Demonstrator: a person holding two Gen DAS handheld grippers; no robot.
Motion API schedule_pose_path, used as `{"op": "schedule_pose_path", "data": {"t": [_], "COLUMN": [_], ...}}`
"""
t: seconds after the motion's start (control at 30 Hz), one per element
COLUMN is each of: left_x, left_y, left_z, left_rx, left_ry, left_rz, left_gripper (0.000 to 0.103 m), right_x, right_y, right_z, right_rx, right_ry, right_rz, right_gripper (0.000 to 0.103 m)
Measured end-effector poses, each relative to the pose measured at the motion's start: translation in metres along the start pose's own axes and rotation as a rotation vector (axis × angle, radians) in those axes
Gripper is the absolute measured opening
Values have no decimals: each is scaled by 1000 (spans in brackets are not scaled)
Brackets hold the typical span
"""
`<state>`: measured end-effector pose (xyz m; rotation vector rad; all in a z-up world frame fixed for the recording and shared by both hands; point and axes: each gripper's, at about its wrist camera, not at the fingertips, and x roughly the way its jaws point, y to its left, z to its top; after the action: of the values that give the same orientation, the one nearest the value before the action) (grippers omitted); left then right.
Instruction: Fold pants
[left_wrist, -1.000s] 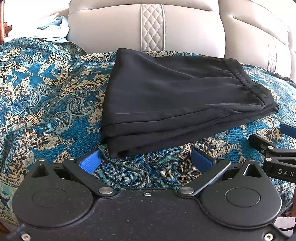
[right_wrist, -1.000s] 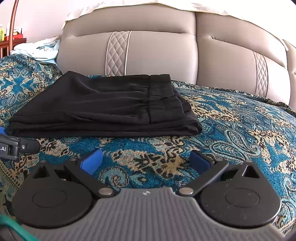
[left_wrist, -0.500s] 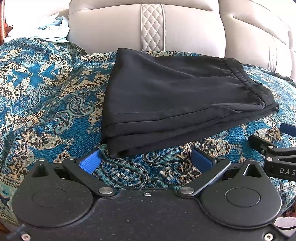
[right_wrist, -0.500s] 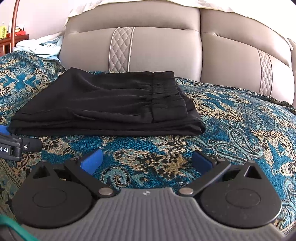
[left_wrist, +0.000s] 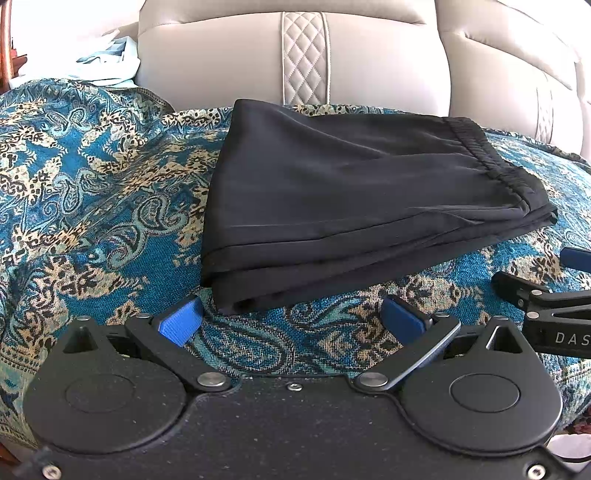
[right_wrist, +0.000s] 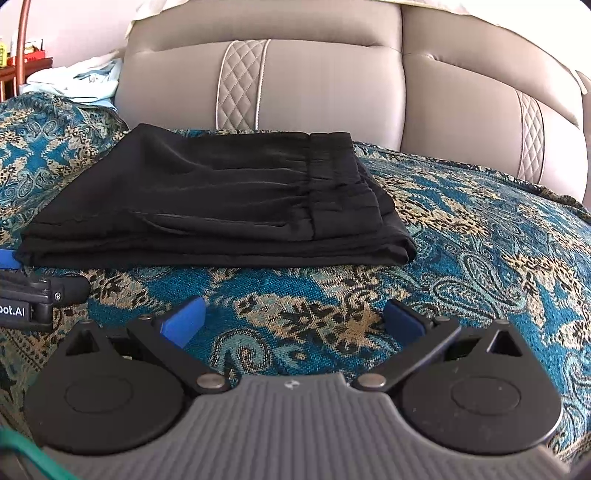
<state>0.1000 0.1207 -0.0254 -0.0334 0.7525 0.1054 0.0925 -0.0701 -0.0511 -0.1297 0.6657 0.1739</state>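
The black pants (left_wrist: 351, 206) lie folded into a flat stack on the blue paisley bedspread (left_wrist: 92, 206), waistband to the right. They also show in the right wrist view (right_wrist: 221, 206). My left gripper (left_wrist: 291, 321) is open and empty, just in front of the stack's near left corner, not touching it. My right gripper (right_wrist: 293, 319) is open and empty, a little in front of the stack's near edge. The right gripper's fingers (left_wrist: 535, 295) show at the right edge of the left wrist view; the left gripper's finger (right_wrist: 40, 291) shows at the left edge of the right wrist view.
A padded beige headboard (right_wrist: 332, 85) stands behind the pants. Pale blue-white cloth (right_wrist: 77, 81) is piled at the far left. The bedspread (right_wrist: 498, 258) stretches open to the right of the pants.
The right wrist view has tilted down slightly and drawn a little closer to the pants. The left gripper and the pants have not moved. Both grippers stay open.
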Motion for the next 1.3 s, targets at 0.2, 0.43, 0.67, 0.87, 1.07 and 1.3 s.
{"op": "schedule_pose_path", "data": {"t": [0.2, 0.43, 0.67, 0.87, 1.07, 1.3], "left_x": [0, 0, 0, -1, -1, -1], "left_y": [0, 0, 0, 0, 0, 0], "left_z": [0, 0, 0, 0, 0, -1], "left_rx": [0, 0, 0, 1, 1, 1], "left_ry": [0, -1, -1, -1, -2, -2], "left_rz": [1, 1, 1, 1, 1, 1], "left_gripper": [103, 103, 103, 103, 103, 103], "right_x": [0, -1, -1, 0, 0, -1], "right_y": [-1, -1, -1, -1, -1, -1], "right_z": [-1, -1, -1, -1, -1, -1], "right_rx": [0, -3, -4, -3, -3, -5], "right_ry": [-2, -4, -5, -5, -5, -6], "right_rz": [1, 3, 4, 2, 2, 3], "right_gripper": [103, 103, 103, 103, 103, 103]}}
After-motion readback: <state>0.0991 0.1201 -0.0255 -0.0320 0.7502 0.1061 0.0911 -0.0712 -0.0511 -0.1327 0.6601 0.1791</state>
